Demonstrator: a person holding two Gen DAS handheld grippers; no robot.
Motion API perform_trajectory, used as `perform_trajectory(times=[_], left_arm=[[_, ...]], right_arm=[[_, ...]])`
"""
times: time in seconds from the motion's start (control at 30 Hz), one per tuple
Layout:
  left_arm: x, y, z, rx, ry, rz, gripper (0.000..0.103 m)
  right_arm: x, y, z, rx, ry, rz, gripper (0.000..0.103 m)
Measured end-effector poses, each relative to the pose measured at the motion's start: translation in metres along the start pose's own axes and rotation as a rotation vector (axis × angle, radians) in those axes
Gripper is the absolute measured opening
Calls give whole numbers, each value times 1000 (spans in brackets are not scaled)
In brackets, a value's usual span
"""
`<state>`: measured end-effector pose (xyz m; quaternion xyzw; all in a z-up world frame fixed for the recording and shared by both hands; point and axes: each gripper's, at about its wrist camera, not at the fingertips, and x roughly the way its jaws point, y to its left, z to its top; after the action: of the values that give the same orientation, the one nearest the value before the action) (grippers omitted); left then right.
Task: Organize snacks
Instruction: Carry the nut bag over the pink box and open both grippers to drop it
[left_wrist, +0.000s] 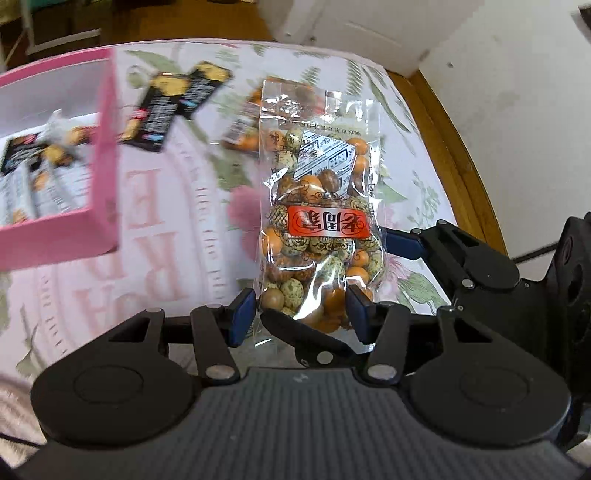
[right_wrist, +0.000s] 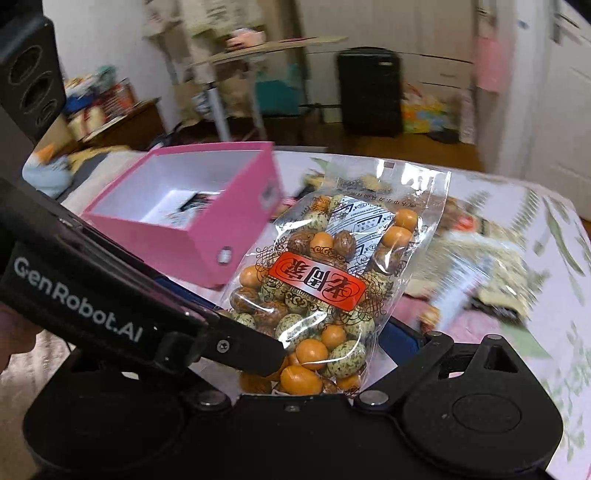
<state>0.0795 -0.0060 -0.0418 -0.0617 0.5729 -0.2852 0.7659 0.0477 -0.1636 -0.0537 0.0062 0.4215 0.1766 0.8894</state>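
Both tools grip one clear snack bag: left tool, right tool. Next, into the pink box.

a clear bag of orange and speckled coated nuts stands upright, lifted beside the pink box.

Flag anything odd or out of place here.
One clear bag of coated nuts is gripped by both the left gripper and the right gripper at once. Other snack packets still lie loose on the tablecloth, outside the pink box.
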Motion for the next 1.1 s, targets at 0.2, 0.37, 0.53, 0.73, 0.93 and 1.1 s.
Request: perform_trajectory(times=[0.2,0.37,0.53,0.73,0.93,1.1], left_arm=[[-54,39,-2,-80,-80,13,51],[-86,86,10,-164,-150,29,51],[-92,146,30,-289,-190,-2,52],[-76,201,57,-388,-190,9,52],[-34,251,78,-457,-115,34,54],[-12,255,76,-455,-47,77,54]], right_arm=[[2,50,43,-138,-8,52,99],[25,79,87,-232,-9,124,99],[63,98,129,-333,20,186,98],[123,108,164,-383,105,232,97],[175,103,164,-349,188,224,89],[190,95,148,-268,257,238,86]])
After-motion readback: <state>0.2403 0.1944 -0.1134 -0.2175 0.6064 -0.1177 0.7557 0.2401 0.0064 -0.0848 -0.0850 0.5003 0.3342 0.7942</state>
